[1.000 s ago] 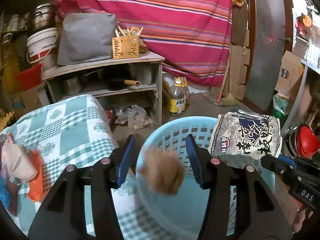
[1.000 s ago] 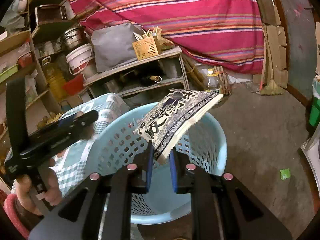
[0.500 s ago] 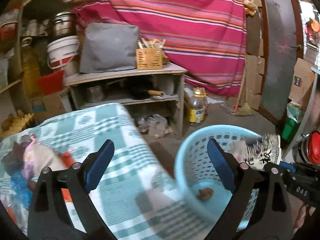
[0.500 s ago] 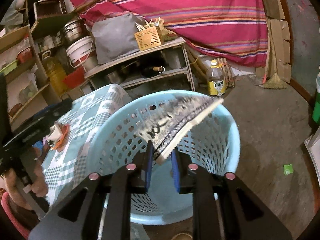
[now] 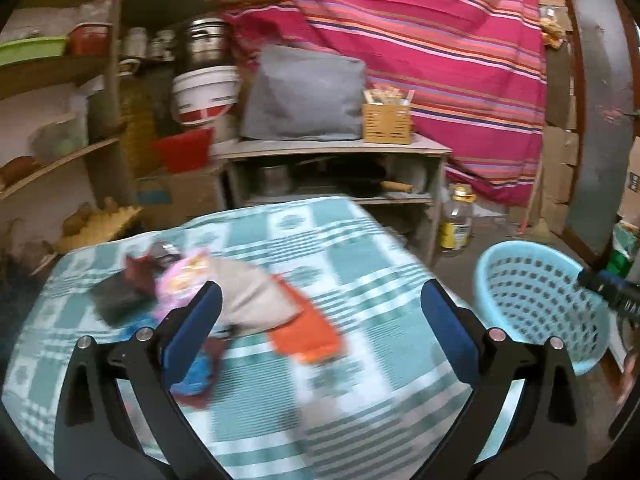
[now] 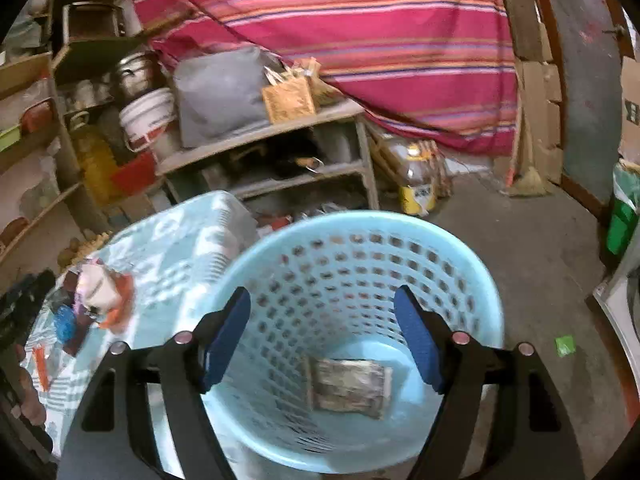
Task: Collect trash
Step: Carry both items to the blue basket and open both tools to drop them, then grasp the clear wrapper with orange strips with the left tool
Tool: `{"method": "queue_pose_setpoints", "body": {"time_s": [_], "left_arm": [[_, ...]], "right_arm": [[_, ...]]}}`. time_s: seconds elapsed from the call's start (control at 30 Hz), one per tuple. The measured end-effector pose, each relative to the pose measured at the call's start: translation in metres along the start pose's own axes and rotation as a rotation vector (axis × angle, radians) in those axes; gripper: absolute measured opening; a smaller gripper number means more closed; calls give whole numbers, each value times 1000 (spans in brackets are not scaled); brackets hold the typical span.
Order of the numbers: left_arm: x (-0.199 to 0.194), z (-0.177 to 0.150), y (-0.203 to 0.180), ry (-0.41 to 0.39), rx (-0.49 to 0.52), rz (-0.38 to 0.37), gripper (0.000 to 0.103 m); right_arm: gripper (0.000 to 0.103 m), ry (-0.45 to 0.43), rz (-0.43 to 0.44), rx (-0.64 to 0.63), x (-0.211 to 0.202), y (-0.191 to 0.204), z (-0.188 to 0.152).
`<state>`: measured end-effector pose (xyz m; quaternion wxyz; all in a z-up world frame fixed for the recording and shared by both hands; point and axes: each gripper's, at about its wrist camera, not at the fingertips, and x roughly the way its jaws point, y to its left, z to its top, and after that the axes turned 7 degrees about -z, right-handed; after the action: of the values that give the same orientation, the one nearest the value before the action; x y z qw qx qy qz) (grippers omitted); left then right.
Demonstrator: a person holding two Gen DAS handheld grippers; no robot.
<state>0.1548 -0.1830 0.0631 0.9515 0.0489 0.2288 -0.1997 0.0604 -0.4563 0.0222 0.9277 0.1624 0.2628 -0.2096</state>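
- Two tongs are seen: the left tongs (image 5: 320, 312) are opening wide, empty, over crumpled wrappers (pink, beige, orange) (image 5: 256, 304) on the green-checked bench (image 5: 360, 408).
- The right tongs (image 6: 322, 332) are opening above the pale-blue perforated plastic basket (image 6: 460, 264); a flat printed packet (image 6: 348, 386) lies inside, unheld.

A striped red cloth (image 5: 420, 40) hangs across the back wall. Below it a low shelf unit (image 5: 332, 148) carries a grey bag (image 5: 304, 96) and, just beside it, a wicker box (image 5: 387, 122) of sticks. Left of the bag a white bucket (image 5: 204, 92) sits under a steel pot (image 5: 206, 44). An oil bottle (image 6: 418, 184) stands on the concrete floor (image 6: 520, 264) beside the unit, and a green scrap (image 6: 565, 345) lies well apart from it. A checked cloth (image 5: 360, 248) covers the table.
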Motion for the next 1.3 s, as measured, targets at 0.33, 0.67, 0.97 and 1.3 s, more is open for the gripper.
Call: {"method": "queue_pose_setpoints", "body": {"time_s": [0.33,0.67,0.97,1.3], "left_arm": [[-34,-35,99,12,-93,147,97],[-39,-85,153,113,-124,205,97],[-35,-99,164,163,-126,164,92],[-19,-103,168,250,-140,116,40]], "right_arm": [[84,-34,60,-84,-3,81,-6],[85,-2,55,-159,7,123,-18],[85,25,82,-160,16,146,-19],[85,35,101,-217,17,169,-27]]}}
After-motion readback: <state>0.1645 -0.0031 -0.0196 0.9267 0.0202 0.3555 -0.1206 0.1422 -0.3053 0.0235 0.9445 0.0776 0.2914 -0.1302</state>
